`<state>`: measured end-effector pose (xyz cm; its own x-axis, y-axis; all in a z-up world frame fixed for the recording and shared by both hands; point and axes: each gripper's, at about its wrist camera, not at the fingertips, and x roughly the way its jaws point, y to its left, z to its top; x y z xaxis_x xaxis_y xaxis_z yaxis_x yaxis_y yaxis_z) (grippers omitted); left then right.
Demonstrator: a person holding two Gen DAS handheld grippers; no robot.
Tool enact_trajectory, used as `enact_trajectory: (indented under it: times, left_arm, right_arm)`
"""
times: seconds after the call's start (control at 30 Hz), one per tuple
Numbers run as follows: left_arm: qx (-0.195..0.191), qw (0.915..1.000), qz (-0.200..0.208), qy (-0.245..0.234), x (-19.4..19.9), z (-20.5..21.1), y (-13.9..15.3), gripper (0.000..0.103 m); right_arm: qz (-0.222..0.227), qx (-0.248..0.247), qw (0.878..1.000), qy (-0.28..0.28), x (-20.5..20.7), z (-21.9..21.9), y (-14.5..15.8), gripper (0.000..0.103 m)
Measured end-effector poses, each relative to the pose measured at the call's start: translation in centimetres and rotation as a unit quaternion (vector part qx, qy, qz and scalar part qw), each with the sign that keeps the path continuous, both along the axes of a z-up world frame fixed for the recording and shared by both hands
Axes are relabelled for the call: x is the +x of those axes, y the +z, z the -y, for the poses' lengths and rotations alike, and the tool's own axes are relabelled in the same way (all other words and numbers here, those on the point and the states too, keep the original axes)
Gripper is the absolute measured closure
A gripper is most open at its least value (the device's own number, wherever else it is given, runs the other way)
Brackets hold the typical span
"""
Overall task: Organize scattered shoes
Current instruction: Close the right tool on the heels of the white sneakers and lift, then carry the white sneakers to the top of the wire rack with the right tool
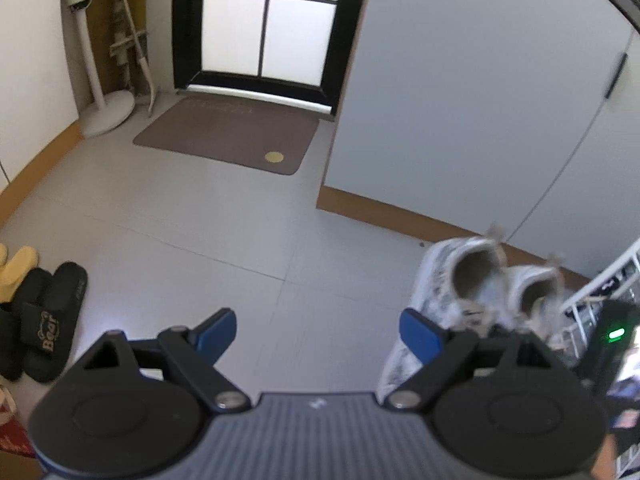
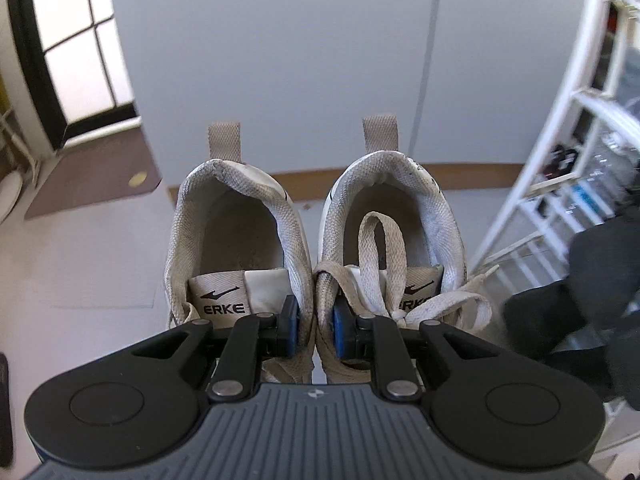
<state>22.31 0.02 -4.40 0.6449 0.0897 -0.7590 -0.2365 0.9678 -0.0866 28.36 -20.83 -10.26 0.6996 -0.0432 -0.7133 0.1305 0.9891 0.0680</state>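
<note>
My right gripper (image 2: 315, 330) is shut on a pair of white ERKE sneakers (image 2: 240, 232), pinching their two inner collars together and holding both off the floor, heels away from me. The pair also shows in the left wrist view (image 1: 476, 268), blurred, to the right of my left gripper (image 1: 320, 330). My left gripper is open and empty above the grey floor. A pair of black slides (image 1: 52, 320) and a yellow pair (image 1: 16, 264) lie at the left wall.
A white shoe rack (image 2: 560, 168) stands to the right, with shoes on its shelves. A grey cabinet wall (image 1: 480, 100) is straight ahead. A brown doormat (image 1: 232, 136) lies before the glass door (image 1: 264, 24). A fan stand (image 1: 108, 112) stands in the far left corner.
</note>
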Motion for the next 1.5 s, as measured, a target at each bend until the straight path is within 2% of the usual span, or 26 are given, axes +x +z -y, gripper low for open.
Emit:
enact_trajectory:
  times: [0.13,0.27,0.33,0.5,0.67,0.77,1.03,1.1,1.23,1.37,1.5]
  left_arm:
    - [-0.020,0.9998,-0.002,-0.009,-0.3,1.0,0.1,0.013]
    - [-0.019,0.9996,-0.003,-0.021,-0.5,2.2,0.0,0.013]
    - [-0.018,0.9994,-0.002,-0.029,-0.4,2.4,0.0,0.016]
    - [-0.050,0.9987,0.012,0.005,-1.1,0.8,0.7,0.017]
    - [-0.061,0.9976,0.023,-0.022,-2.3,1.9,1.7,0.017]
    - [-0.082,0.9959,0.029,-0.027,-2.9,2.3,2.2,0.017]
    - [-0.110,0.9926,0.027,-0.044,-3.4,2.9,2.3,0.017]
    - [-0.127,0.9911,0.021,-0.034,-3.4,2.5,2.0,0.017]
    - [-0.135,0.9902,0.013,-0.034,-3.2,2.2,1.7,0.017]
    - [-0.162,0.9861,-0.004,-0.037,-3.0,2.4,1.4,0.017]
    - [-0.163,0.9857,-0.009,-0.042,-2.8,3.4,1.2,0.017]
  right_arm:
    - [0.026,-0.014,0.999,-0.021,-2.0,2.1,4.0,0.084]
    - [0.050,-0.028,0.998,-0.040,-3.7,3.9,8.3,0.084]
    - [0.058,-0.032,0.997,-0.048,-4.1,4.3,9.6,0.084]
    - [0.088,-0.049,0.992,-0.075,-6.3,6.8,15.2,0.084]
    - [0.110,-0.064,0.987,-0.098,-7.7,8.4,19.3,0.084]
    - [0.118,-0.082,0.984,-0.109,-8.5,9.4,21.8,0.084]
    - [0.139,-0.106,0.972,-0.157,-9.9,13.6,27.5,0.084]
    - [0.139,-0.107,0.970,-0.170,-10.1,15.0,29.1,0.084]
    - [0.135,-0.106,0.966,-0.194,-10.2,17.8,31.7,0.084]
    - [0.132,-0.128,0.960,-0.210,-9.9,20.5,32.9,0.084]
    - [0.131,-0.131,0.956,-0.229,-9.7,22.5,33.4,0.084]
